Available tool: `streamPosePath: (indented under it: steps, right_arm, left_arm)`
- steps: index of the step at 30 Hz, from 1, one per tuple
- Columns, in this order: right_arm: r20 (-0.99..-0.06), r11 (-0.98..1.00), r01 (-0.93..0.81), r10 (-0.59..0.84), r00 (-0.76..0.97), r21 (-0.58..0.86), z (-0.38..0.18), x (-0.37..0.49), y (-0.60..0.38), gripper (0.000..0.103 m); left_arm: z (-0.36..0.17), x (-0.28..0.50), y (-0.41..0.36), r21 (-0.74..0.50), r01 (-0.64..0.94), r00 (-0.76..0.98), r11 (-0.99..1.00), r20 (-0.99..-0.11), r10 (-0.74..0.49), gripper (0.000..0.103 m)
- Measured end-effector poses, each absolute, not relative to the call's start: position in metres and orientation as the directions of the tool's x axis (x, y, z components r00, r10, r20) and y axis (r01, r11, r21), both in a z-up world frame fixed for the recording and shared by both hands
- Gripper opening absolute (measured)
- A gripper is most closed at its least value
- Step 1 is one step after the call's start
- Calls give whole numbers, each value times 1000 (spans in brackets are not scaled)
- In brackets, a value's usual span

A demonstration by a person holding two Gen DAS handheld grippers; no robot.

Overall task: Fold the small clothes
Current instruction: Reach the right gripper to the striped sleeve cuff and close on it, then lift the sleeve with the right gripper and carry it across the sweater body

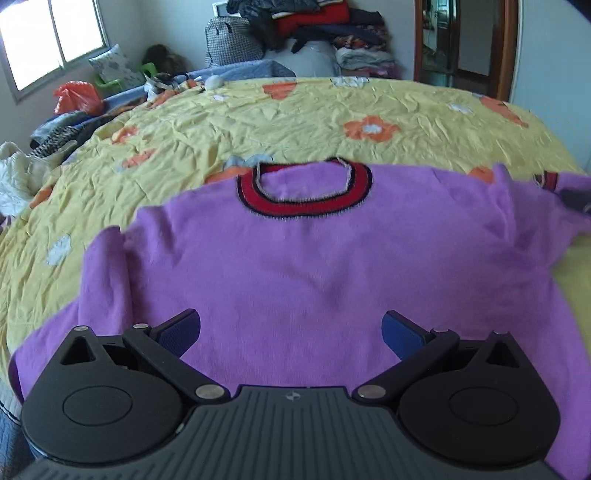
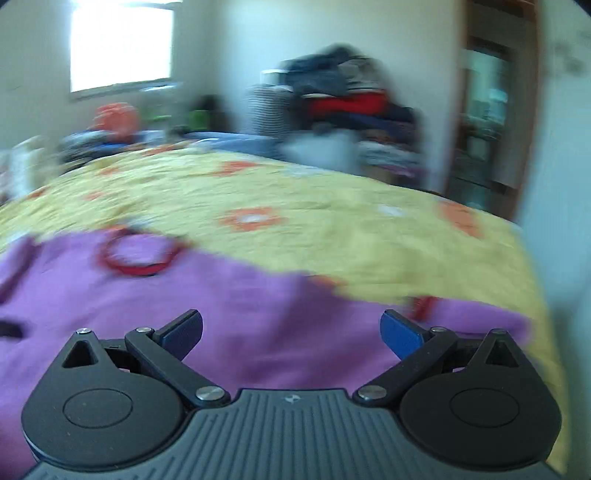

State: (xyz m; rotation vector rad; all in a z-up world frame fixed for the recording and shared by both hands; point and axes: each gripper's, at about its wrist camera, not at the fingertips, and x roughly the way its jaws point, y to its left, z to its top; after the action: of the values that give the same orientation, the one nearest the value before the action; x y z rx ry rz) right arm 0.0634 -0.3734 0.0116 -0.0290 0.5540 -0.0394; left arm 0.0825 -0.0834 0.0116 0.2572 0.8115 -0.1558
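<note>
both tools spread wide over the purple sweater, neither grasping anything.

my left tool (image 1: 291, 332) hangs above the purple sweater (image 1: 295, 266), which lies flat on the yellow flowered bedspread (image 1: 295, 118), red collar (image 1: 306, 192) away from me. my right tool (image 2: 291, 332) hovers near its right sleeve (image 2: 461, 325); that view is blurred.

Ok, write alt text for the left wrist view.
A purple sweater with a red and black collar lies spread flat, front up, on a yellow flowered bedspread. The left gripper hovers over its lower part, blue-padded fingers wide open and holding nothing. Piled clothes and a window sit behind the bed.
</note>
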Motion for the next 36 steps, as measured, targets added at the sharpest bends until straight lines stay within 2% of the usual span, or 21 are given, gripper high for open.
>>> streamPosePath:
  steps: [3, 5, 8, 11, 18, 20, 21, 22, 26, 30, 36]
  right_arm:
    - [-569, 984, 84, -160, 807, -157, 13, 77, -411, 103]
    - [-578, 960, 114, -245, 778, -254, 8, 94, -428, 103]
    - [-631, 926, -58, -208, 747, -373, -4, 117, -435, 103]
    - [-675, 875, -185, -194, 712, -447, -20, 147, -431, 103]
    - [-793, 888, -290, -123, 597, -357, -42, 193, -458, 102]
    - [-800, 894, -277, -132, 586, -351, -45, 192, -461, 77]
    - [-807, 902, -273, -124, 577, -334, -45, 192, -464, 41]
    - [-816, 914, -263, -113, 567, -309, -45, 192, -467, 17]
    - [-826, 947, -219, -75, 559, -235, -43, 184, -475, 6]
    - [-784, 978, -107, -76, 616, -179, -29, 167, -487, 4]
    - [-715, 982, 185, -147, 683, -26, -5, 123, -544, 4]
  left_arm:
    - [8, 87, -90, 231, 229, 708, 946, -706, 0, 103]
    - [0, 95, -91, 236, 243, 685, 941, -729, 6, 103]
    - [-14, 111, -91, 235, 275, 632, 932, -775, 9, 103]
    - [-18, 113, -90, 265, 282, 645, 922, -763, 22, 103]
    - [-27, 124, -89, 262, 264, 617, 928, -786, 46, 103]
    - [-31, 128, -88, 248, 274, 594, 929, -804, 39, 103]
    - [-33, 130, -88, 240, 282, 586, 929, -809, 31, 103]
    - [-33, 130, -88, 238, 285, 584, 928, -811, 28, 103]
    - [-31, 131, -85, 239, 285, 590, 928, -807, 27, 103]
    - [-30, 130, -75, 213, 274, 572, 938, -820, 19, 103]
    - [-28, 122, -58, 211, 283, 569, 936, -823, 13, 103]
